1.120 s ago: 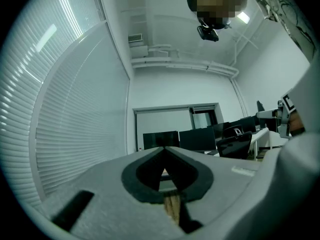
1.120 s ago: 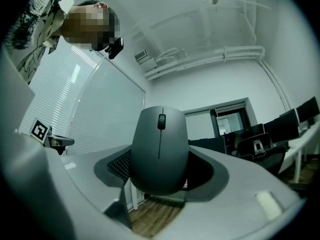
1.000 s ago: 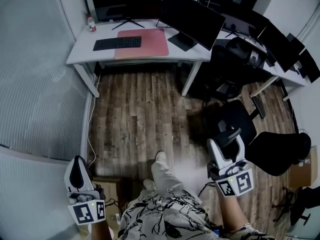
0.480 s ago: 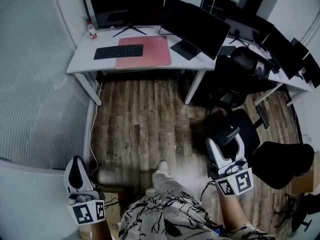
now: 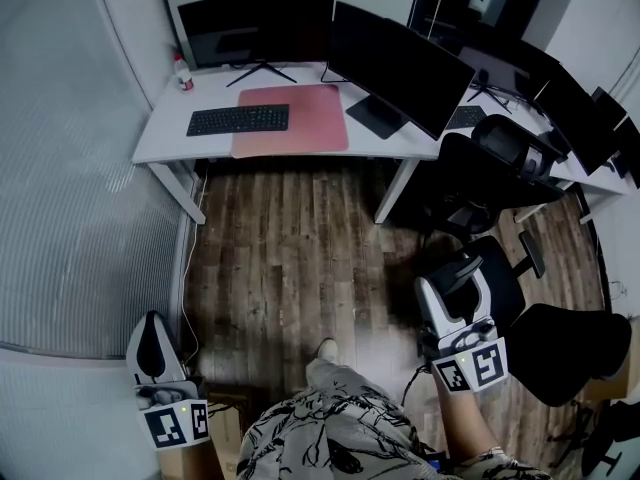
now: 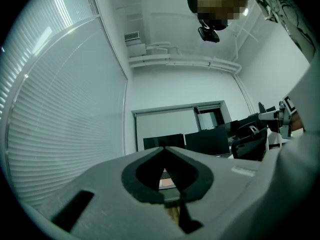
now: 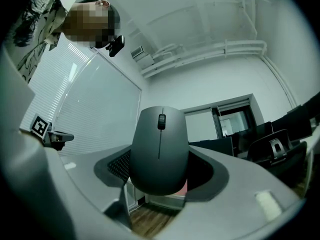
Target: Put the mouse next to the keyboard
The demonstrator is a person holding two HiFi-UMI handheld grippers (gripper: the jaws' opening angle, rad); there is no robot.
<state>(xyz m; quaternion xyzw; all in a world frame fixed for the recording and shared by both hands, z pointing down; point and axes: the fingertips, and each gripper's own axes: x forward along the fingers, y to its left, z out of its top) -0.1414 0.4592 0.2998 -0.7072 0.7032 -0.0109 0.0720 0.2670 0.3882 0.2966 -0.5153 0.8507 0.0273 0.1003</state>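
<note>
Head view: 1 keyboard [image 5: 238,120]; 1 mouse [image 5: 456,268], right tool [image 5: 453,277].

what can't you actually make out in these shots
- Right gripper view: the mouse hides most of the desk behind it.
- Head view: mouse itself lost between the right gripper jaws against the black chair.
- Head view: keyboard legends, bottle label too small.
- Left gripper view: the left gripper covers the desk; only a pink mat sliver shows.

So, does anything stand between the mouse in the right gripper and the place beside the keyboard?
Nothing visible does. Only wooden floor lies between the mouse, held in the right gripper, and the desk; the pink mat beside the keyboard is bare; the chairs stand to the right.
</note>
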